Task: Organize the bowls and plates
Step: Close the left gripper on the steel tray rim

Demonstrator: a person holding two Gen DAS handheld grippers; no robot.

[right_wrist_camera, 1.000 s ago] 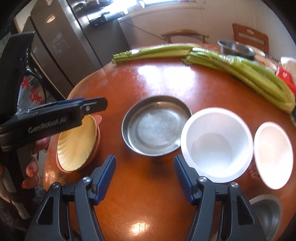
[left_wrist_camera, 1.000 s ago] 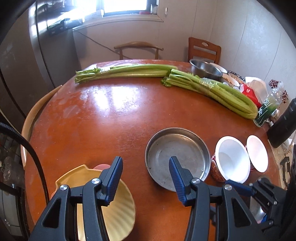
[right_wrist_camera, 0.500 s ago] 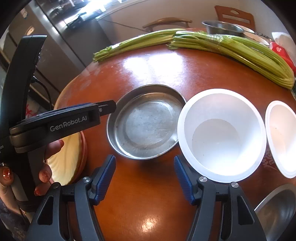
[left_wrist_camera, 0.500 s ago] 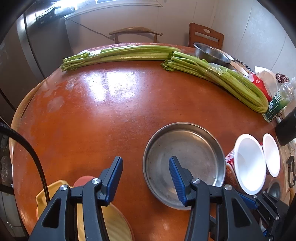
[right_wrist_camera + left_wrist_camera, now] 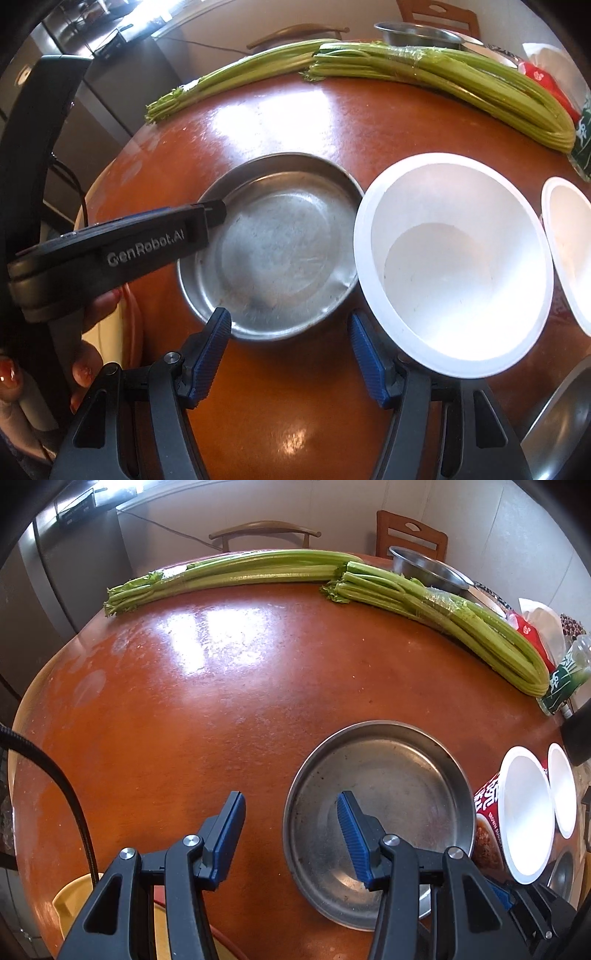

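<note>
Dull round steel plate [image 5: 399,786] beside smooth white paper bowl [image 5: 450,258].

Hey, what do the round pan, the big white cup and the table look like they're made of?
Round pan: metal, probably stainless steel, a dull grey sheen with scuffs and specks. Big white cup: likely paper or foam, matte white inside, printed red wrapper outside in the left view. Table: glossy reddish-brown top mirroring window light, lacquered wood or laminate; I can't tell which.
</note>
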